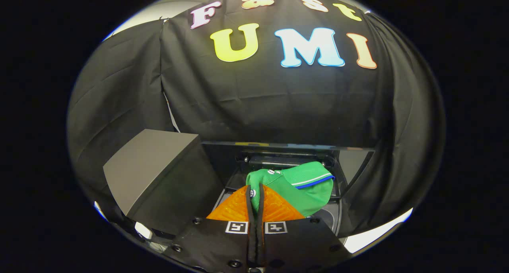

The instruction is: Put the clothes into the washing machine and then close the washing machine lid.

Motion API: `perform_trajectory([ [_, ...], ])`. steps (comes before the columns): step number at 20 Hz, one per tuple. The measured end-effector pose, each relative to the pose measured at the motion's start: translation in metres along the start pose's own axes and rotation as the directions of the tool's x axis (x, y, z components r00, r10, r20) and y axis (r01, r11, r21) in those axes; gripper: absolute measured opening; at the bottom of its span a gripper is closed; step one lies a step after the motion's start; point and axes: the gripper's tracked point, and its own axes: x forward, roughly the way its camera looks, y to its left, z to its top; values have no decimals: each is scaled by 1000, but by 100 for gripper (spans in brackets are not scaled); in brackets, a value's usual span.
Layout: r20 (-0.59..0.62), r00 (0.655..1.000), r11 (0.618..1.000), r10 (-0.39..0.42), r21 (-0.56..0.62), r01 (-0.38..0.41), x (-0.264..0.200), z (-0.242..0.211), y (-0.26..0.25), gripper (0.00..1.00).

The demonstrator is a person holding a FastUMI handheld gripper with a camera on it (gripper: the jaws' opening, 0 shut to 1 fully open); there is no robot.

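A green garment [306, 185] with a white and blue striped collar hangs from my gripper [255, 191], whose two fingers are shut on a fold of its cloth. It is held above the open top of the washing machine [338, 221], just ahead of the fingers. The machine's lid [350, 161] stands raised behind the garment, against the black cloth wall. Part of the round drum opening [331, 217] shows below the garment to the right.
A grey box-like block [155, 173] stands to the left of the machine, close beside my fingers. Black cloth closes the booth behind and on both sides. A strip of pale floor [373, 235] shows at the lower right.
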Motion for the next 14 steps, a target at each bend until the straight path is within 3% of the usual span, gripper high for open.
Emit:
perform_trajectory([
  [14,-134,989,996,-66,50,73,47,-84,-19,1],
])
